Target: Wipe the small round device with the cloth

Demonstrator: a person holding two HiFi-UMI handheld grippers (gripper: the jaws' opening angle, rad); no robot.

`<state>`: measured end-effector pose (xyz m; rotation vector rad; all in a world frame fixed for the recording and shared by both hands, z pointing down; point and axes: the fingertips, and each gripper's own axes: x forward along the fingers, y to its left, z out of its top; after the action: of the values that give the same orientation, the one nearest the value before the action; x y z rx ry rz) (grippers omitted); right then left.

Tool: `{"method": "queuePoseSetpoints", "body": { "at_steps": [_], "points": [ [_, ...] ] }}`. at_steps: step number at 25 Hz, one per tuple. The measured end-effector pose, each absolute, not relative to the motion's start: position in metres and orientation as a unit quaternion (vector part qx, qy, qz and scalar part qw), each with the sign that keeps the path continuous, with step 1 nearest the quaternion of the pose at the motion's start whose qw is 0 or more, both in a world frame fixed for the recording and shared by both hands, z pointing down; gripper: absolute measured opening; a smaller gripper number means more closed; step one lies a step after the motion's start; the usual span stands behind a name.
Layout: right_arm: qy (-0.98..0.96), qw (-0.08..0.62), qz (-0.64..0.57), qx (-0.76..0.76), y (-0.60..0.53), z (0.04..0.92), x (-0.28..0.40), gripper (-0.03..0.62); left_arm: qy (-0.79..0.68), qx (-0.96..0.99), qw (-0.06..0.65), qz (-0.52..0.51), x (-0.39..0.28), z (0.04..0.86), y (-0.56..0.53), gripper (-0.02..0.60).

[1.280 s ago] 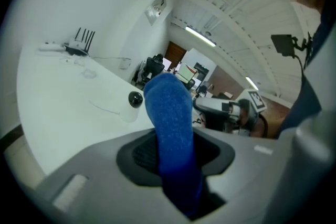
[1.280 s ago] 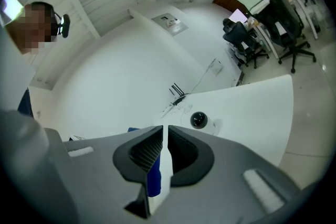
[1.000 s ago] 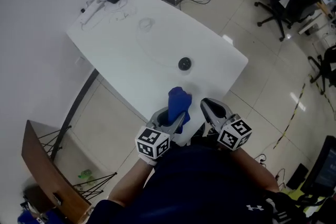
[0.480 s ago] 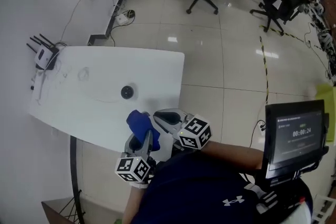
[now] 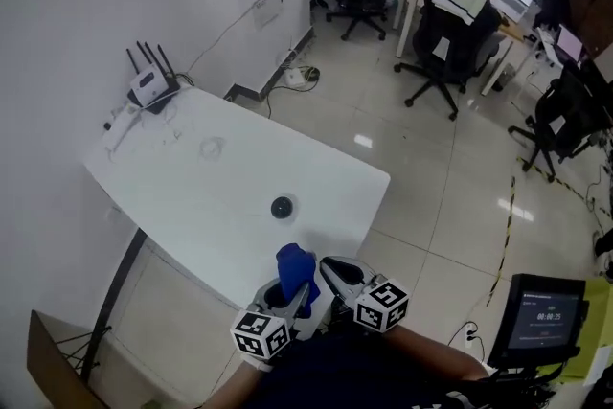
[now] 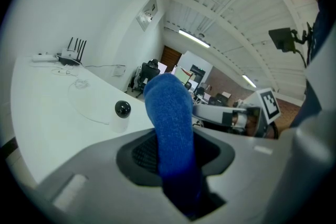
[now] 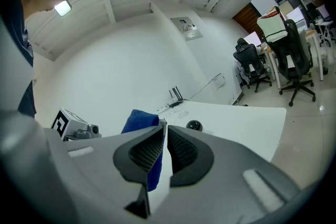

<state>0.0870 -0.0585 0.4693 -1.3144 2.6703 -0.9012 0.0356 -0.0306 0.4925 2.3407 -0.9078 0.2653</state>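
Observation:
The small round black device (image 5: 281, 207) stands on the white table (image 5: 192, 187), a little in from its near edge. Just short of it, my left gripper (image 5: 293, 295) is shut on a blue cloth (image 5: 295, 265) that sticks up out of the jaws. In the left gripper view the cloth (image 6: 170, 113) fills the space between the pads, with the device (image 6: 123, 108) ahead and to the left. My right gripper (image 5: 331, 267) is beside the left one, shut with nothing in it. The right gripper view shows its pads (image 7: 181, 149) nearly touching, with the cloth (image 7: 137, 119) and the device (image 7: 194, 125) beyond them.
A router with antennas (image 5: 148, 87) and a looped cable (image 5: 212, 147) lie at the table's far end by the wall. Office chairs (image 5: 442, 48) stand on the tiled floor beyond. A screen on a stand (image 5: 546, 319) is at the lower right.
The head view has swung round, so the table sits differently in the picture. Both grippers stay at the table's near edge, the left one still holding the cloth.

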Motion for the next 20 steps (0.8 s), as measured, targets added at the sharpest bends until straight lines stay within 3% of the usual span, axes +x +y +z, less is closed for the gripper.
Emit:
{"method": "queuePoseSetpoints", "body": {
  "at_steps": [20],
  "points": [
    [0.869, 0.003, -0.277, -0.410, -0.0568, 0.4685, 0.0826, 0.021, -0.355, 0.879, 0.304, 0.097, 0.0319, 0.4944, -0.0311, 0.149]
  ]
}}
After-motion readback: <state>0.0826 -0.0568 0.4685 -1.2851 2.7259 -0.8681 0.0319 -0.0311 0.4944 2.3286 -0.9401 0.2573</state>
